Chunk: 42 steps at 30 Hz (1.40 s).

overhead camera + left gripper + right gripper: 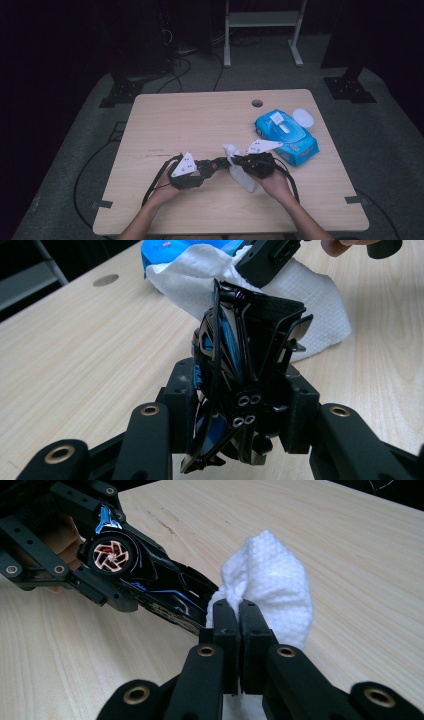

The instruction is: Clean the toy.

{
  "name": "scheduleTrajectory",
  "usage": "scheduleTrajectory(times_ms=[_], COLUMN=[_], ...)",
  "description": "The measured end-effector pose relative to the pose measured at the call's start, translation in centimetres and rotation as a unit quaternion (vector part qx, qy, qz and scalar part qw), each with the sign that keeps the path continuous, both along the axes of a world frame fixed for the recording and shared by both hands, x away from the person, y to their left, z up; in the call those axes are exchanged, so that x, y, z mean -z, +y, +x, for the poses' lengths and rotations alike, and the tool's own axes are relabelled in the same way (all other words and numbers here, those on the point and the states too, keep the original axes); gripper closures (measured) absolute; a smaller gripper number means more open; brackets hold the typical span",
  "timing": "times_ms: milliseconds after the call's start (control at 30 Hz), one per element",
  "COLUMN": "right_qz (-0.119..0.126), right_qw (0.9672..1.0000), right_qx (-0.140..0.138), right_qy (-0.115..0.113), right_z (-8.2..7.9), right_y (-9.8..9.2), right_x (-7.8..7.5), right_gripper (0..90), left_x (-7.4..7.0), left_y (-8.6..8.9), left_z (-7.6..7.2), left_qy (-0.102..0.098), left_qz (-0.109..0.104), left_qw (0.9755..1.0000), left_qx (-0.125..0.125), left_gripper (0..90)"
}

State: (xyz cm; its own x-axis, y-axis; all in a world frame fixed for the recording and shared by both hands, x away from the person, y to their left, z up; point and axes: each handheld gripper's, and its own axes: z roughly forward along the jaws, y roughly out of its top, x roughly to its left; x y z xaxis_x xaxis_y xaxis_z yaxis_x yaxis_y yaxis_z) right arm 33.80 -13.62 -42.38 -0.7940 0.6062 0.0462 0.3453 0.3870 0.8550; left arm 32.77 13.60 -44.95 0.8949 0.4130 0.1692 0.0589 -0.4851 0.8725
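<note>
Left tongs (240, 390) clamped on a glossy black toy car with blue trim (150, 580), held above the pale wooden desk (200, 125). Right tongs (239, 617) pinched shut on a bunched white paper wipe (270, 580), apparently touching the car's end. Blue wipe packet (287, 135) lies beyond.

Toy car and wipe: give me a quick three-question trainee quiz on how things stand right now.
1. True or false: the left gripper has its jaws clamped on the black toy car.
2. What does the right gripper hold? A) a sponge B) a white wipe C) a bottle cap
3. In the high view, on which side of the table does the blue wipe pack lie?

Key
1. True; the car sits gripped between its jaws.
2. B; the white wipe is pinched in shut jaws, against the car's end.
3. On the right side, beyond the right gripper.
</note>
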Motion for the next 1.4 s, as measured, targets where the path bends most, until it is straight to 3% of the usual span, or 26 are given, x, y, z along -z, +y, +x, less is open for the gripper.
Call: scheduleTrajectory(times_ms=[267, 400, 533, 633, 733, 1067, 1400], right_qz=[-0.007, -0.005, -0.002, 0.004, 0.004, 0.049, 0.054], right_qw=[1.0000, 1.0000, 1.0000, 1.0000, 0.9999, 0.9982, 0.9976], right_qx=[0.003, 0.001, 0.001, 0.001, -0.005, -0.001, 0.016], right_qy=[-0.001, 0.000, 0.001, 0.007, 0.012, 0.035, 0.041], right_z=[0.0, 0.0, 0.0, 0.0, 0.0, 0.5, 0.8], right_y=[0.2, 0.2, 0.3, 0.2, 0.5, -0.1, -0.9], right_x=[0.1, 0.1, 0.0, 0.1, 0.5, 0.7, 1.1], right_gripper=[87.9, 87.9, 87.9, 87.9, 87.9, 87.9, 88.0], left_x=[0.2, -0.4, -0.4, -0.9, -1.5, -1.5, -1.7], left_y=[0.1, 0.3, 0.4, 0.5, 0.3, -0.3, -1.8], left_z=[0.3, 0.1, 0.0, -0.3, -0.5, 0.0, 0.7], left_qy=[0.013, 0.003, -0.001, -0.007, -0.020, -0.016, -0.018], left_qz=[-0.017, -0.032, -0.033, -0.060, -0.071, -0.083, -0.100], left_qw=[0.9998, 0.9995, 0.9994, 0.9982, 0.9973, 0.9964, 0.9947], left_qx=[-0.001, 0.002, 0.001, 0.006, 0.007, 0.005, 0.009], left_gripper=[56.9, 56.7, 57.3, 57.6, 57.8, 57.8, 57.1])
